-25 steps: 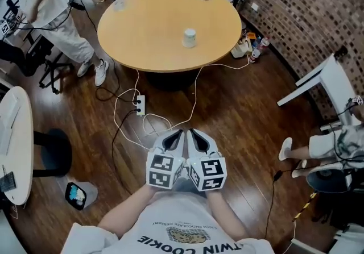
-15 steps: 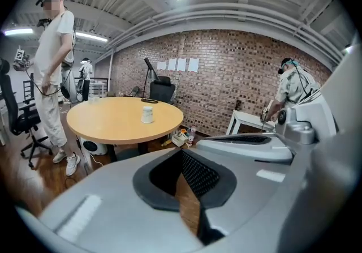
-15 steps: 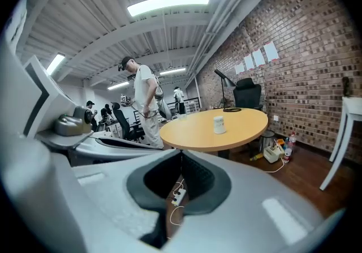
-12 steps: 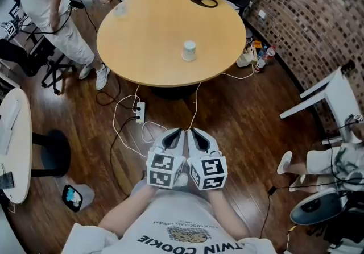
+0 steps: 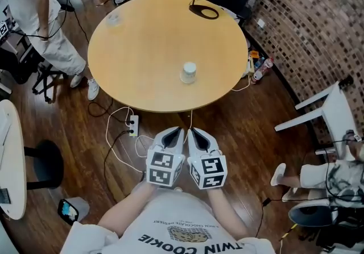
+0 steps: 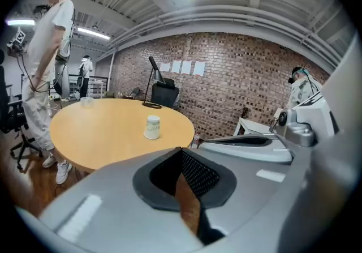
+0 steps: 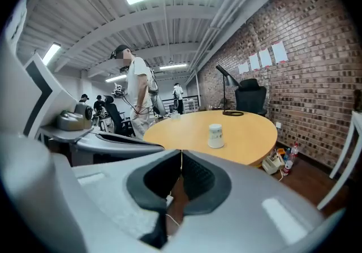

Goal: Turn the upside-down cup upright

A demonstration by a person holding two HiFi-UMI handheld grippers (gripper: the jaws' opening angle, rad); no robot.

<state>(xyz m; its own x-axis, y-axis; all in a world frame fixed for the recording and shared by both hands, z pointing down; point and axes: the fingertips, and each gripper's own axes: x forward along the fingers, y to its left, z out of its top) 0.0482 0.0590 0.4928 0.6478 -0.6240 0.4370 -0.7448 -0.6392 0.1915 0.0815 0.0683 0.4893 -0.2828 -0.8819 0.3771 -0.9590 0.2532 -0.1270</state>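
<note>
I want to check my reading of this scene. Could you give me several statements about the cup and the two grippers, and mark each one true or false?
1. The cup stands mouth down on the table. True.
2. The left gripper holds the cup. False: its jaws are shut on nothing, short of the table.
3. The right gripper has its jaws wide apart. False: they are shut together.
4. A person stands beside the table. True.
</note>
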